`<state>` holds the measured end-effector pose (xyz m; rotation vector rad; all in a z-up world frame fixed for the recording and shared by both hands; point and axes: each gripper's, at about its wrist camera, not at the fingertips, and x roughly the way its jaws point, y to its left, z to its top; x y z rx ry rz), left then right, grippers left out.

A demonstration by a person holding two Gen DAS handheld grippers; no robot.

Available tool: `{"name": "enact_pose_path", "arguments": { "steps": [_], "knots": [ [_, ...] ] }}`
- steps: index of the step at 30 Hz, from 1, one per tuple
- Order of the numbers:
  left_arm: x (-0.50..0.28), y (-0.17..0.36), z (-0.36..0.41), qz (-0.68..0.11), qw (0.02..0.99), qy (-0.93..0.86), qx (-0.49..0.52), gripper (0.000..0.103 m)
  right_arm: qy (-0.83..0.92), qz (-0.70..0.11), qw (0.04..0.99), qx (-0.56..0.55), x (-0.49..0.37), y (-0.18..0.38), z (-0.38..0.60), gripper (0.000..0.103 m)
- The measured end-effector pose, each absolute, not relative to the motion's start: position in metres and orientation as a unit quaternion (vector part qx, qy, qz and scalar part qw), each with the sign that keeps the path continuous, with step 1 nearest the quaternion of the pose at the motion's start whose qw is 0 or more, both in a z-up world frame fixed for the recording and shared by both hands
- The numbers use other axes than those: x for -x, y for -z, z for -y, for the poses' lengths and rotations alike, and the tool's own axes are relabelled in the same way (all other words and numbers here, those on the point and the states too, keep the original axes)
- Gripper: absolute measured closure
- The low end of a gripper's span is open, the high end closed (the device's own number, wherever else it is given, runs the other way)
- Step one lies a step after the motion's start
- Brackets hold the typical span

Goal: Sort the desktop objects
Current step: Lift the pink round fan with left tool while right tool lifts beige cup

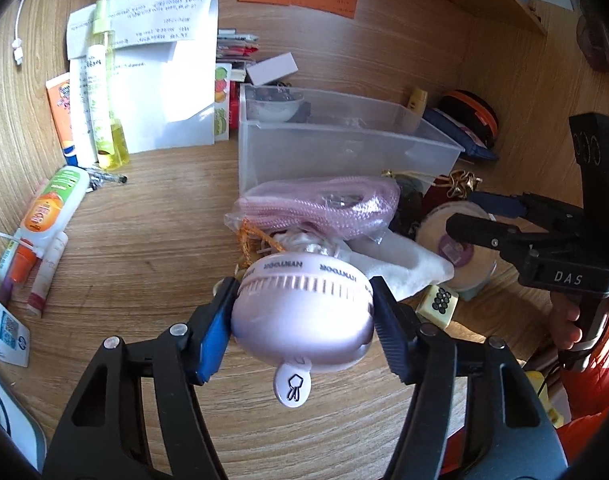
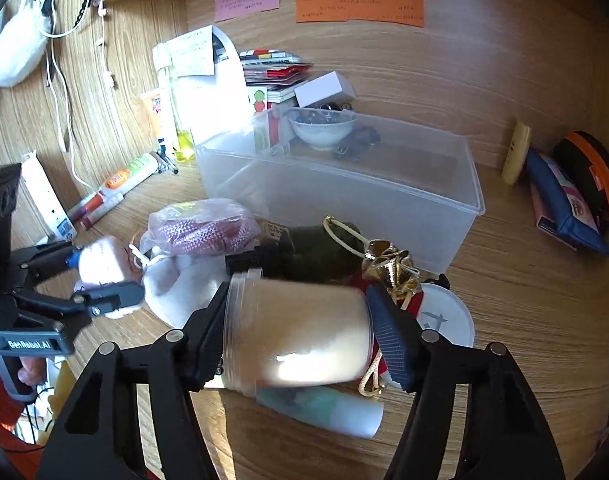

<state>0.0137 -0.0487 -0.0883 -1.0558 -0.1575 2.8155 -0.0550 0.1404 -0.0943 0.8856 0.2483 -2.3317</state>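
Left tool point(image 1: 302, 312) clenched on a small pink fan point(image 1: 302, 320), one pad on each side of the round body, tab hanging down toward the camera. Held clear above the counter point(image 1: 144, 240), tilted downward, probably so the fan can be carried across the clutter without snagging on it. Right tool point(image 2: 296, 336) clenched on a clear jar point(image 2: 300, 332) of pale, cream-coloured contents, gripped across its width and lying sideways between the pads; slightly blurred, so exact contact on the far pad hard to judge, though the jar looks lifted off the pile. Both loads close in front of an open clear bin point(image 1: 336, 140), which sits just behind a heap of bagged pink cord point(image 1: 320, 208), a white pouch point(image 2: 176, 284) and a gold-tied bag point(image 2: 388, 264). Bin nearly bare inside, apparently the place meant for sorted items. A white bowl point(image 2: 322, 130) seen through the far end; inside or behind, cannot tell. Likely next: carrying fan and jar over the near wall and letting go inside. Risk: two tools crowding one opening, and the smooth jar slipping if tipped further.
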Motion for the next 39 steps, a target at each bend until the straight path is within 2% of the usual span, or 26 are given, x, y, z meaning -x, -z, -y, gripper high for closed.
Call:
{"name": "enact_pose_path", "arguments": {
  "steps": [21,39],
  "knots": [
    [-0.017,0.041,0.053,0.071,0.065,-0.955,0.282,0.039,0.900,-0.073,0.318,-0.289,0.049,0.051,-0.154,0.041],
    [0.023,0.000,0.057,0.066,0.067,-0.965,0.243,0.039,0.911,-0.053,0.316,-0.260,0.077,0.014,-0.163,0.041]
  ]
}}
